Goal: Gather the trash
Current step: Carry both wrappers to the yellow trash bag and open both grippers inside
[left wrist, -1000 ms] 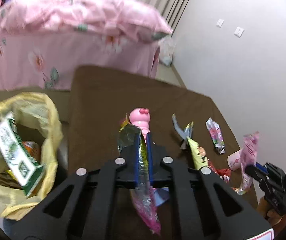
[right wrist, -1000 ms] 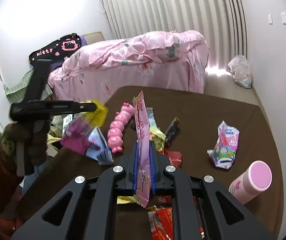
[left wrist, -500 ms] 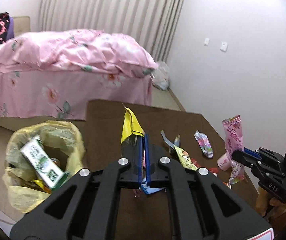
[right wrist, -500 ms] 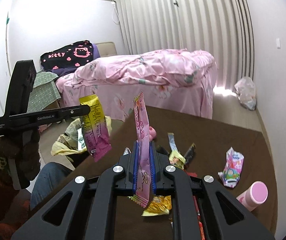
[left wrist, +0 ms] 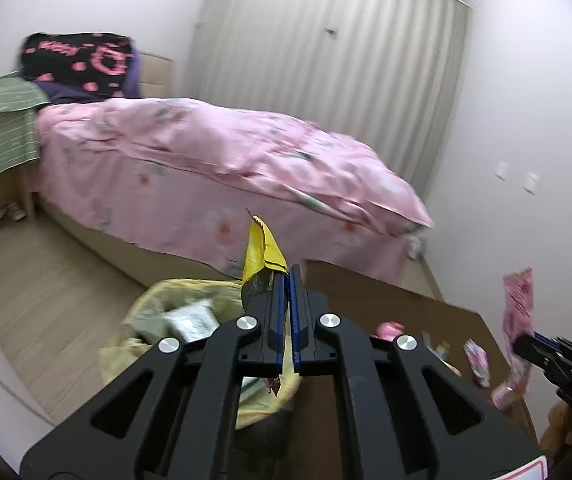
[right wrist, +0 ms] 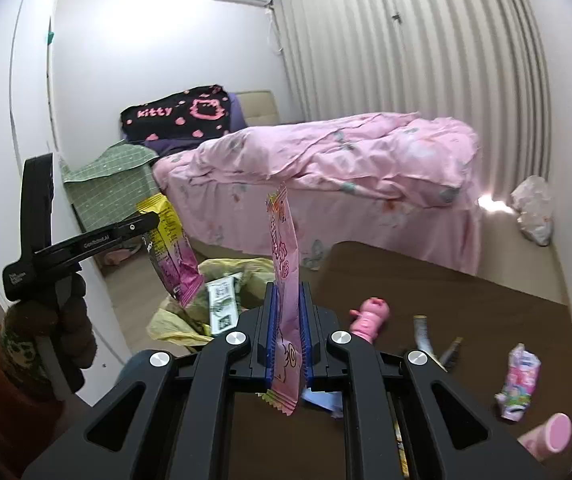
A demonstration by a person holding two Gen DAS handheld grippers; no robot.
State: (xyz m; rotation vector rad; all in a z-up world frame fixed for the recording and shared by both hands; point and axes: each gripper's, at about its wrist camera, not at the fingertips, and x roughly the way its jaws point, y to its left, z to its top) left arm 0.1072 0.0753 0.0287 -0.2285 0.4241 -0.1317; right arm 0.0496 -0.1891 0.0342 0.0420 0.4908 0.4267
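My left gripper (left wrist: pixel 286 280) is shut on a yellow and pink snack wrapper (left wrist: pixel 261 252), held in the air above the yellow trash bag (left wrist: pixel 157 308). In the right wrist view the left gripper (right wrist: pixel 153 220) holds that wrapper (right wrist: pixel 173 256) just over the bag (right wrist: pixel 221 276). My right gripper (right wrist: pixel 286 300) is shut on a tall pink wrapper (right wrist: pixel 283 256), held upright over the brown table's (right wrist: pixel 466 300) left edge. It also shows at the right of the left wrist view (left wrist: pixel 520 336), with its wrapper (left wrist: pixel 520 304).
On the table lie a pink toy (right wrist: pixel 370 314), several loose wrappers (right wrist: pixel 520 380) and a pink bottle (right wrist: pixel 550 436). A milk carton (right wrist: pixel 221 304) sits in the bag. A bed with a pink cover (right wrist: pixel 346 168) stands behind, and a white bag (right wrist: pixel 534 208) is by the curtain.
Both grippers rose and swung left with their wrappers. The left one now hangs over the trash bag instead of the table.
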